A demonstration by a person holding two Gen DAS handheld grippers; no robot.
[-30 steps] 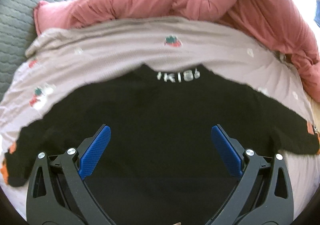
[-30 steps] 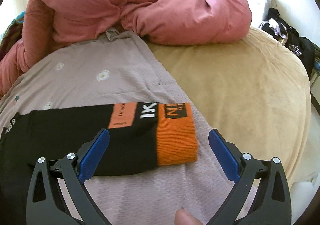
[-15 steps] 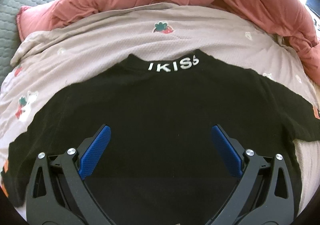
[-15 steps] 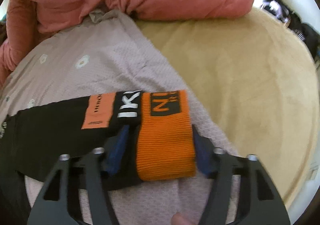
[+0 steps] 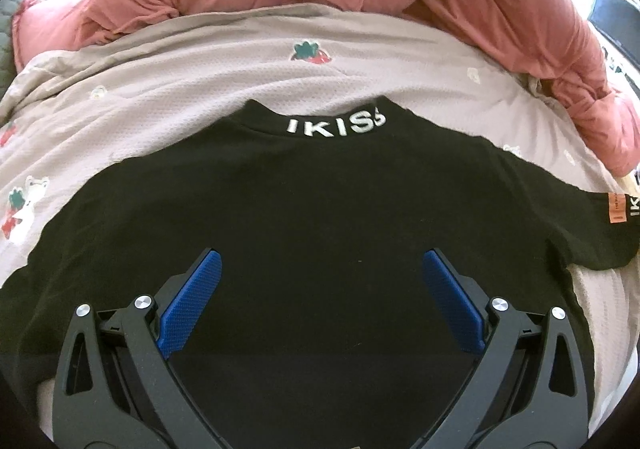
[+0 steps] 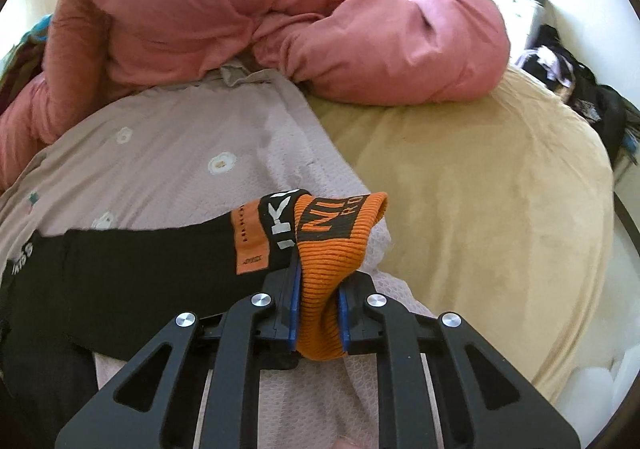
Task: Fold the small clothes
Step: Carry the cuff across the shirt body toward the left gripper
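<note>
Shirt: black, spread flat on the bed.
Right gripper: just closed, pinching the orange cuff.
Left gripper: wide apart, empty, above the shirt.

The black top is showing white lettering at its collar, and its sleeve cuff is glowing orange with black ribbing and lettering. Under the top, the mauve blanket is displaying red-and-green strawberry prints, while the duvet beyond the top is showing plain salmon pink
</note>
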